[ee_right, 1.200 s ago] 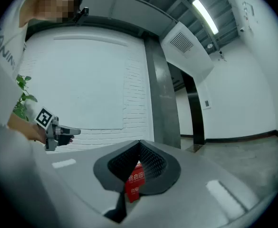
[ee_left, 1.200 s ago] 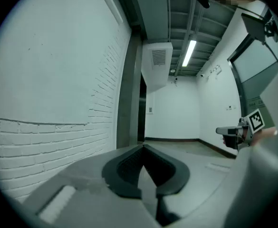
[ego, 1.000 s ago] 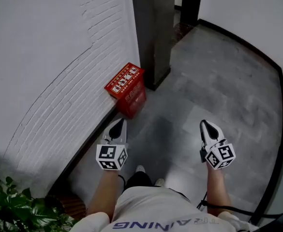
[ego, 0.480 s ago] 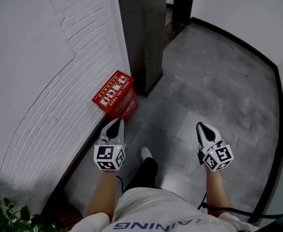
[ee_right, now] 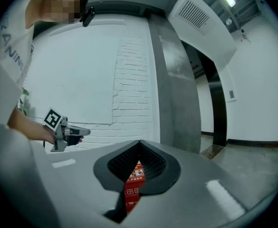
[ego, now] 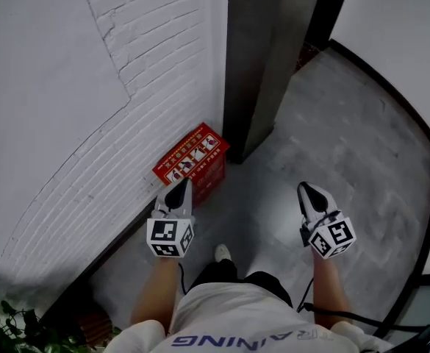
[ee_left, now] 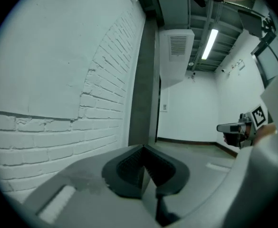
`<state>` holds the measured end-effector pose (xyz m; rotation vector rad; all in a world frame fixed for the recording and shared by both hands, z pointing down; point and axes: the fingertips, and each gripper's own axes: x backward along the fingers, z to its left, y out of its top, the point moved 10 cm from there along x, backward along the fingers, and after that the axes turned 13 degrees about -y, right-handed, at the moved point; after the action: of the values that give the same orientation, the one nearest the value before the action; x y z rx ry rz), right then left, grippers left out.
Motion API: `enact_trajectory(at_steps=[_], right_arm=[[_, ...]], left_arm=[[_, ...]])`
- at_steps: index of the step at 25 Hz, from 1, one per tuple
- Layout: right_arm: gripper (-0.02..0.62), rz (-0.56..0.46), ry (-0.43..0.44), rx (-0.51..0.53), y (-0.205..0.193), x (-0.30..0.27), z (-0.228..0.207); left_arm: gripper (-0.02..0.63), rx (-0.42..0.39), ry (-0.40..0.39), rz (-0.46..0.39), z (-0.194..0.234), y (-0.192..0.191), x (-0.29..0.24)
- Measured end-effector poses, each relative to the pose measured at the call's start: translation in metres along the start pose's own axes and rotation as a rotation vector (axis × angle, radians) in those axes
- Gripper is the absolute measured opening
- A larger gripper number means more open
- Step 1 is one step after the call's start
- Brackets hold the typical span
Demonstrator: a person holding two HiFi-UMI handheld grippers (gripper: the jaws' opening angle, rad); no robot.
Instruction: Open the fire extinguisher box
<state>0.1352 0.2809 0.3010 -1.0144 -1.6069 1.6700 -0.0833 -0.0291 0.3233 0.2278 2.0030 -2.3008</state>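
Observation:
The red fire extinguisher box [ego: 192, 162] stands on the floor against the white brick wall, beside a grey pillar, its lid with printed pictures facing up and closed. My left gripper [ego: 179, 184] is shut and empty, its tip just short of the box's near edge; its jaws meet in the left gripper view [ee_left: 142, 147]. My right gripper [ego: 303, 187] hangs over the floor well to the right of the box, also shut and empty. In the right gripper view a strip of the red box [ee_right: 132, 184] shows through the slot behind the closed tips [ee_right: 139, 141].
The white brick wall [ego: 126, 116] runs along the left with a black baseboard. The grey pillar [ego: 262, 65] rises right behind the box. A potted plant [ego: 9, 333] is at the bottom left. Grey floor [ego: 347, 145] stretches right toward a dark doorway.
The person has stepped toward the wall. The red box now lies closer to the left gripper's tip. Both grippers stay shut at the same spacing.

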Motion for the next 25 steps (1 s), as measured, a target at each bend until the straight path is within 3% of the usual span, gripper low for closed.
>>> enact_trajectory(at_steps=[5,12,21,25], right_arm=[[0.006,0.015,0.129,0.032,0.018,-0.078,0.007],[0.006,0.037,0.332,0.043,0.022,-0.185,0.009],[0.006,0.100,0.616,0.061,0.010,-0.318,-0.015],[0.006,0.161,0.724,0.090,-0.010,-0.363,-0.023]], left_arm=[[0.003,0.033,0.108,-0.015,0.034,0.010,-0.005],[0.003,0.087,0.331,-0.035,0.063,0.003,0.008],[0.005,0.141,0.661,-0.029,0.064,-0.009,-0.016],[0.005,0.198,0.753,0.002,0.052,-0.032,-0.042]])
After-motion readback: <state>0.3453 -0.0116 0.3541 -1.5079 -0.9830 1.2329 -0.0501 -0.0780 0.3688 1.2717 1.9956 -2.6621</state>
